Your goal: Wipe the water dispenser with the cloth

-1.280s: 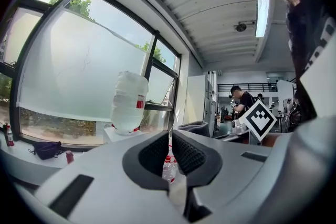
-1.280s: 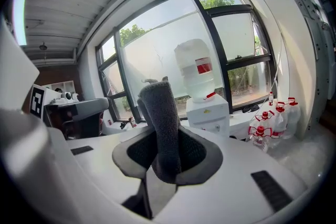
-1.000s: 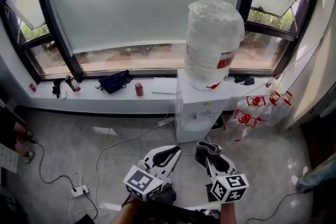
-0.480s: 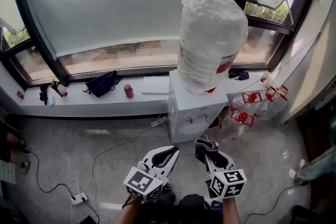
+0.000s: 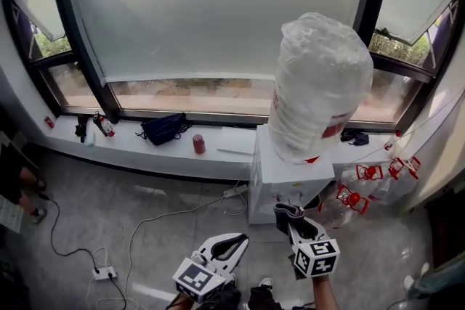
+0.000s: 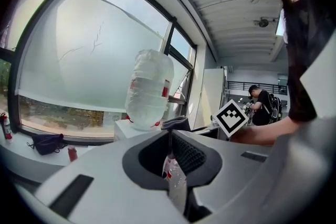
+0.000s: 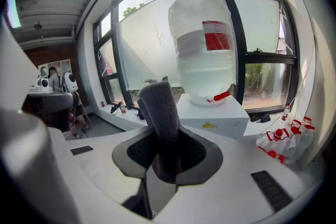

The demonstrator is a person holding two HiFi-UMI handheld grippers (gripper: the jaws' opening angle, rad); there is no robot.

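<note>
The white water dispenser [image 5: 280,181] stands against the windowsill, with a large clear bottle [image 5: 320,83] upside down on top. My right gripper [image 5: 288,214] hovers just in front of it, shut on a folded grey cloth [image 5: 285,210]. In the right gripper view the cloth [image 7: 157,107] sticks up from between the jaws of the right gripper [image 7: 163,134], and the dispenser [image 7: 210,115] and bottle [image 7: 202,50] are close ahead. My left gripper [image 5: 238,237] hangs lower left, shut and holding nothing. In the left gripper view the left gripper [image 6: 170,135] faces the bottle [image 6: 149,86].
A black bag [image 5: 163,128] and a red can [image 5: 197,144] lie on the windowsill [image 5: 131,145]. Empty bottles with red handles [image 5: 374,178] crowd the floor right of the dispenser. Cables and a power strip [image 5: 102,273] lie on the floor at left.
The head view has swung, so the dispenser and bottle now sit further right. Both grippers show lower in the frame. The right gripper keeps the cloth.
</note>
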